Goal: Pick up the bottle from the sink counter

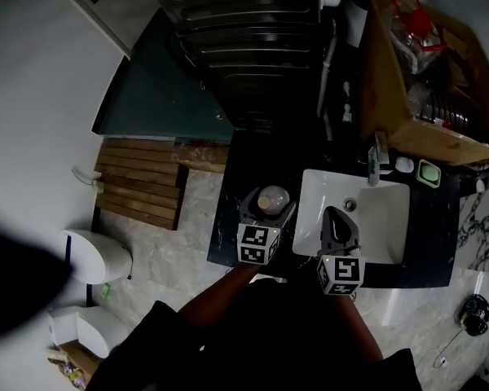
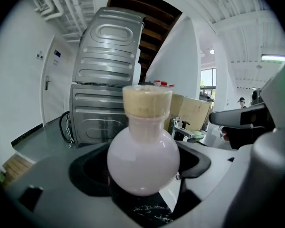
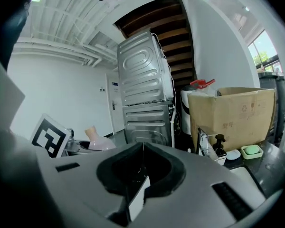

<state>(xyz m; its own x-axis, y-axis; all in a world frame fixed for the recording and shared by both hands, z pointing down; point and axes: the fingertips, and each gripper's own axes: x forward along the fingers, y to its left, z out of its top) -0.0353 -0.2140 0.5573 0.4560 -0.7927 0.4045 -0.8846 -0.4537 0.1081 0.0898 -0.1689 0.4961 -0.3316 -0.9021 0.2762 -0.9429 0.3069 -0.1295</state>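
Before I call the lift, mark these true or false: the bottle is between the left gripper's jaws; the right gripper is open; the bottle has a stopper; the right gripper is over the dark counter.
1. The bottle is between the left gripper jaws. True: they stand on either side of its round body.
2. The right gripper is open. False: its jaws are together, with nothing between them.
3. The bottle has a stopper. True: it is cork-coloured and sits in the neck.
4. The right gripper is over the dark counter. False: it is over the white sink.
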